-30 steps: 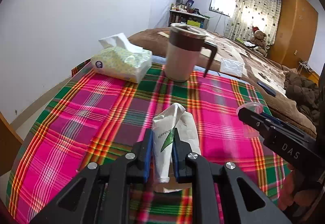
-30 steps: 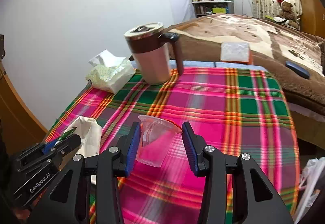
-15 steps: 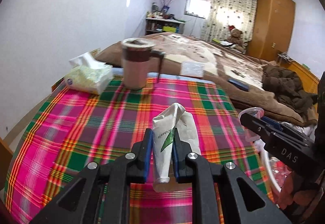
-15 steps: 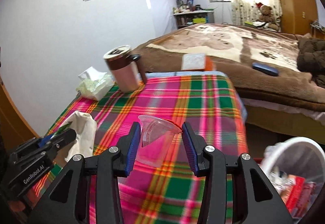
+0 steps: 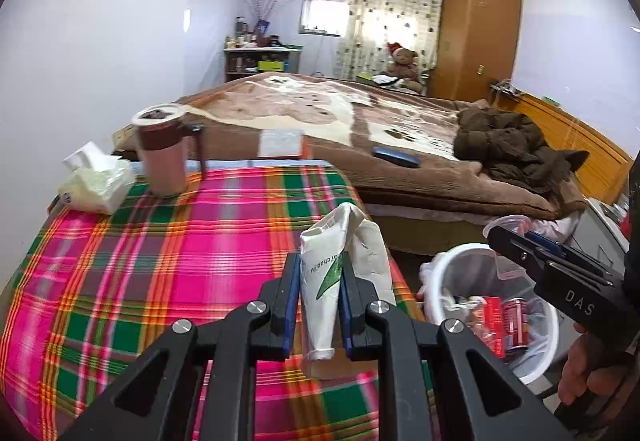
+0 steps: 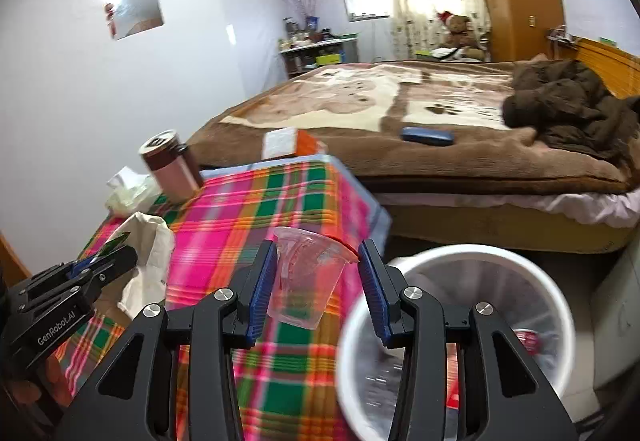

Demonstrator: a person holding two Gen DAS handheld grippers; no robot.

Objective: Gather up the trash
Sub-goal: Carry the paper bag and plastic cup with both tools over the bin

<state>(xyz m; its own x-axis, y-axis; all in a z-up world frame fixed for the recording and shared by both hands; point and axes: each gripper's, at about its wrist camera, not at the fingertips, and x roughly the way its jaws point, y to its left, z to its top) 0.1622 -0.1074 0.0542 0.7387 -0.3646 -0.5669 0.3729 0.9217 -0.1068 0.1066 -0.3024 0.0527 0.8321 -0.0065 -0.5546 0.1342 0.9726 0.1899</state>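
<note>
My left gripper [image 5: 319, 301] is shut on a crumpled white paper bag [image 5: 340, 261] with a green leaf print, held above the right edge of the plaid table. My right gripper [image 6: 316, 289] is shut on a clear plastic cup [image 6: 308, 277], held beside the table edge, just left of the white trash bin [image 6: 460, 261]. In the left wrist view the bin [image 5: 448, 265] stands on the floor right of the table, holding red cans and wrappers, with the right gripper [image 5: 516, 237] and cup [image 5: 508, 221] above it. The paper bag [image 6: 148, 253] also shows in the right wrist view.
A brown and cream lidded mug [image 5: 162, 153] and a tissue pack [image 5: 96, 181] stand at the far left of the plaid tablecloth [image 5: 160, 261]. A bed [image 5: 360, 129] with a brown blanket, a dark jacket [image 5: 508, 149] and a blue case [image 5: 396, 157] lies behind the table.
Both grippers have swung right, away from the table's middle toward the white bin, which has come into view. The bag and the cup stay gripped.
</note>
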